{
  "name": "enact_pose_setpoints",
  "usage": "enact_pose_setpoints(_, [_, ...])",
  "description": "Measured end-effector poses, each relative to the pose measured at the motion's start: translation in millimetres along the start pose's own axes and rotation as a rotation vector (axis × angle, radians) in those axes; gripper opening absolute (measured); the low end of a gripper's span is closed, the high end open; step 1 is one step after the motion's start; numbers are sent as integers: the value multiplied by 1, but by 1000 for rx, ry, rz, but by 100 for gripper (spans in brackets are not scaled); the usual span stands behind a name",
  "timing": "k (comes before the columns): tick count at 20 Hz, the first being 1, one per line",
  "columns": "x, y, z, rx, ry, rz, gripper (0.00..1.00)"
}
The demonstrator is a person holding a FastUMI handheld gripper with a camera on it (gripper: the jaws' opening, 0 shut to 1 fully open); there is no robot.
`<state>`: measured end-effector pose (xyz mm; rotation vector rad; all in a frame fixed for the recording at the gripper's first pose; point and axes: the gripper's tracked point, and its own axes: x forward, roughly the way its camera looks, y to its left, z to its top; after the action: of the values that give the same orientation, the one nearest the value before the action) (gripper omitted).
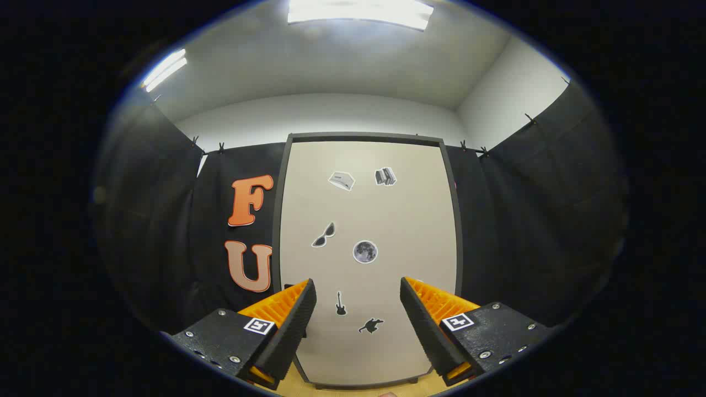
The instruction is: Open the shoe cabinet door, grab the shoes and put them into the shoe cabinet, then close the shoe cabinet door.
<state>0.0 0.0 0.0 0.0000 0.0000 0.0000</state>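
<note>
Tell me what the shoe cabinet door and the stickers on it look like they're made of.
Shoe cabinet door: probably matte laminated board, smooth beige without glare, in a darker frame. Stickers, like the moon sticker: likely die-cut printed vinyl or paper, flat with white borders. The gripper hangs open before the door.

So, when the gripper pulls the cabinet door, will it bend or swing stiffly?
The cabinet door looks like a flat, framed panel, so it probably swings stiffly. Its smooth face may be slippery. The hand-held gripper is open in front of it.
</note>
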Motion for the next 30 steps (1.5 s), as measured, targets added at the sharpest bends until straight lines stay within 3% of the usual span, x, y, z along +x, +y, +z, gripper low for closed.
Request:
enact_pose_setpoints(17, [33,36,-25,40,77,53,95])
enact_pose_setpoints(26, [69,86,-87,13,211,123,94])
enact_pose_setpoints(30, [81,102,-111,9,275,133,88])
